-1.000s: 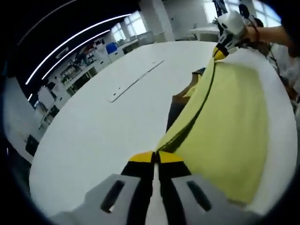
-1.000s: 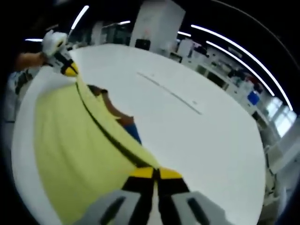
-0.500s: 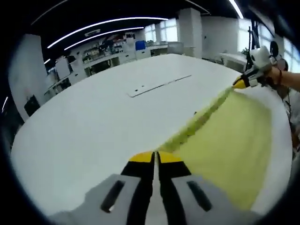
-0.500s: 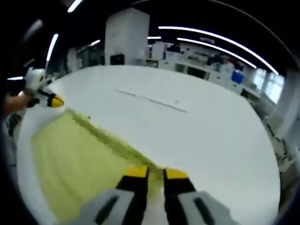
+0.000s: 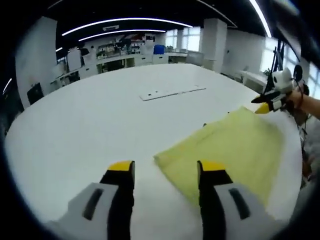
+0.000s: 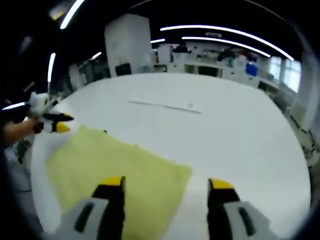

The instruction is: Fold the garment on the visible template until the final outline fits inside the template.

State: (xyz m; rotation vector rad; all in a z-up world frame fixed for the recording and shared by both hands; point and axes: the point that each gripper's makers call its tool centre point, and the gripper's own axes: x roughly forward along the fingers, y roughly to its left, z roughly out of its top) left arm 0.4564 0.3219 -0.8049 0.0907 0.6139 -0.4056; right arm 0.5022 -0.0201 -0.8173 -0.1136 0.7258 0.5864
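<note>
A yellow garment (image 5: 235, 147) lies flat and folded on the white table (image 5: 90, 130). In the left gripper view, my left gripper (image 5: 167, 167) is open, its yellow-tipped jaws standing either side of the cloth's near corner without holding it. A hand holds my right gripper (image 5: 265, 103) at the cloth's far corner. In the right gripper view, the garment (image 6: 115, 167) spreads out to the left, and my right gripper (image 6: 167, 183) is open over its near edge with nothing held. My left gripper (image 6: 62, 123) is at the far left corner, jaws parted. The cloth hides whatever is under it.
A thin flat strip (image 5: 170, 93) with small holes lies across the middle of the table, seen again as the strip (image 6: 165, 106). The rounded table edge (image 5: 295, 165) runs close behind the garment. Shelves, pillars and windows stand beyond the table.
Both grippers were shut on the garment's raised edge; they carried it over and down, then opened and let go. The cloth now lies flat, covering the dark items seen under it earlier.
</note>
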